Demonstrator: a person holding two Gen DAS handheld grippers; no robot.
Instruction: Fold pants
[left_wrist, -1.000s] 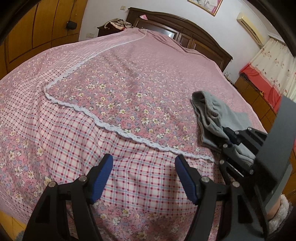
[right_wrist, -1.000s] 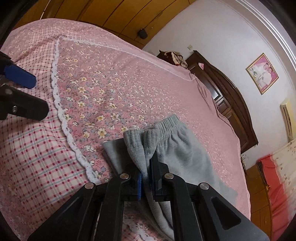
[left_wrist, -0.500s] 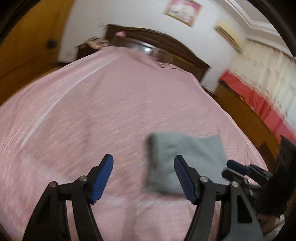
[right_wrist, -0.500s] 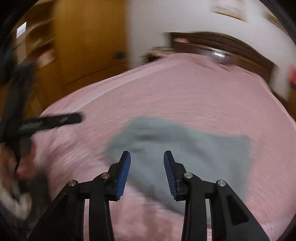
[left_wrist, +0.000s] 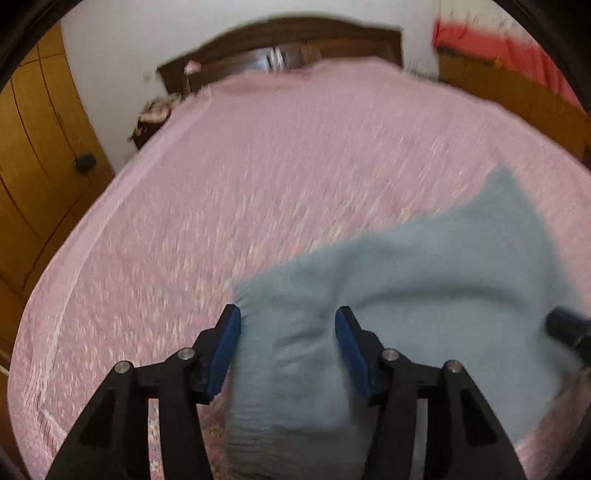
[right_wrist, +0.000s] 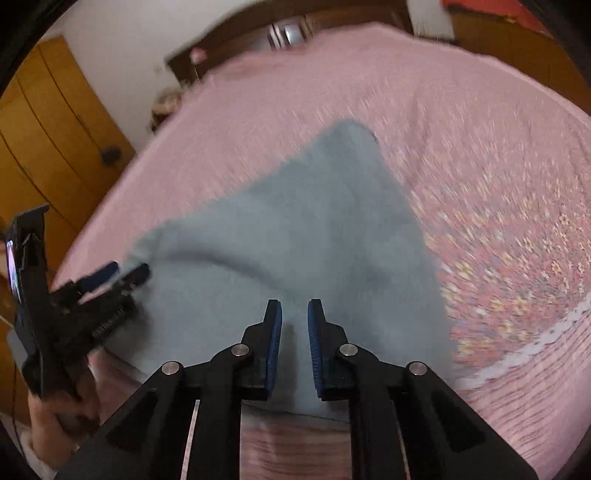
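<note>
My left gripper (left_wrist: 288, 345) has just been closing, fingers about half open with a bunched fold of the grey pants (left_wrist: 424, 280) between them. Right gripper (right_wrist: 294, 334) closing too, narrow gap over the pants on the pink bedspread (right_wrist: 480, 147); grip unclear, blurry.

Home bedroom. A wide bed under a pink floral bedspread (left_wrist: 229, 192) fills most of both views; white lace trim (right_wrist: 532, 347) edges part of it. Dark carved wooden headboard (left_wrist: 280, 40) stands against a plain white wall (left_wrist: 110, 48). Orange-brown wooden wardrobe doors (left_wrist: 33, 155) with a dark round knob (left_wrist: 85, 161) on one side. Low wooden cabinet (left_wrist: 517, 92) on the other, red fabric (left_wrist: 509, 44) above it. Small heap of clothes (left_wrist: 157, 109) beside the headboard, blurred.
</note>
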